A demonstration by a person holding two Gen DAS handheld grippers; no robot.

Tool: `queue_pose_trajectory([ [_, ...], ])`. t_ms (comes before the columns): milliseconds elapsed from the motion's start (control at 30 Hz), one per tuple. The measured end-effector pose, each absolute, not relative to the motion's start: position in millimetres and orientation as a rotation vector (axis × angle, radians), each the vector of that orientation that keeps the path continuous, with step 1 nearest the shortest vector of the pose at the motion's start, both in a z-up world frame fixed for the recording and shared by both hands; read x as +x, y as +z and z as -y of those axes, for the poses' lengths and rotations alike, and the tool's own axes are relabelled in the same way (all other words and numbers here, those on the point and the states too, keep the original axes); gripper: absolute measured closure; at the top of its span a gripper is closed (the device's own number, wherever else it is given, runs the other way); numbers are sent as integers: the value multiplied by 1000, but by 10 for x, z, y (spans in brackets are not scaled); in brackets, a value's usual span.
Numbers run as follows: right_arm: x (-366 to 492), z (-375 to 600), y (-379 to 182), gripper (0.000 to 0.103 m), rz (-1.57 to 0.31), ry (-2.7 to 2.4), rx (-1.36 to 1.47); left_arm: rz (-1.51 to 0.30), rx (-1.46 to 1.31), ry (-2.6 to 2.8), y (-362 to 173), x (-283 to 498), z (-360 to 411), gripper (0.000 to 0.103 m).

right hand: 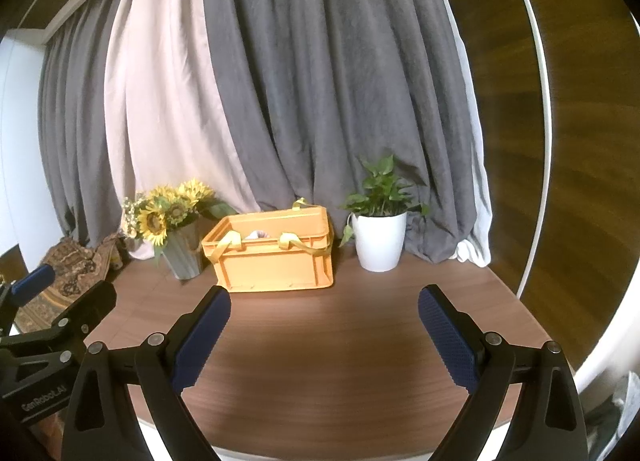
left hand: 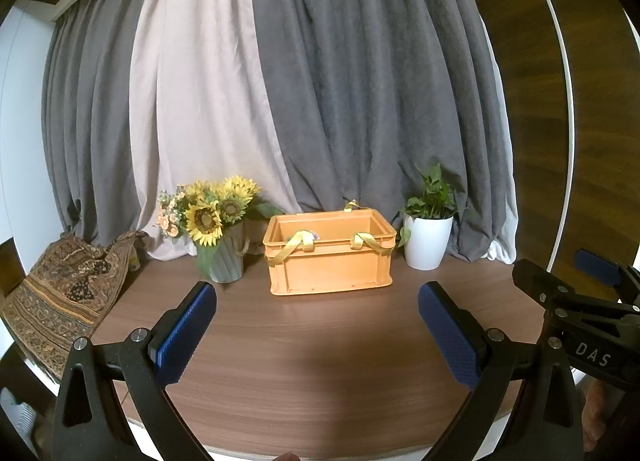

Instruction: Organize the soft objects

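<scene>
An orange plastic crate (left hand: 330, 257) stands at the back middle of the brown table; it also shows in the right wrist view (right hand: 276, 261). Yellow fabric straps (left hand: 294, 247) hang over its front rim, and a pale soft item (right hand: 256, 235) peeks above the rim inside. My left gripper (left hand: 318, 301) is open and empty, well in front of the crate. My right gripper (right hand: 324, 309) is open and empty, in front of the crate and a little to its right. The crate's inside is mostly hidden.
A vase of sunflowers (left hand: 216, 229) stands left of the crate. A white pot with a green plant (left hand: 426, 239) stands right of it. A patterned cloth (left hand: 64, 293) drapes over the table's left edge. Grey and pale curtains (left hand: 320, 81) hang behind.
</scene>
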State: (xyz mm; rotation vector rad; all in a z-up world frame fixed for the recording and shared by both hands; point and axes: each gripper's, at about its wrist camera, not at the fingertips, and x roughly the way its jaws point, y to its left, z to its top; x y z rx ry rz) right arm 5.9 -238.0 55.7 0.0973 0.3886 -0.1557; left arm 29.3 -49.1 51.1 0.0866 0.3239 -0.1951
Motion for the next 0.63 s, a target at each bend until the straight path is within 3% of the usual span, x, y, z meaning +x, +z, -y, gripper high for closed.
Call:
queue_pose_trajectory([
  [633,44,2387,547,7,-388,-157,98,-335,75,-196,505,281,509,0],
])
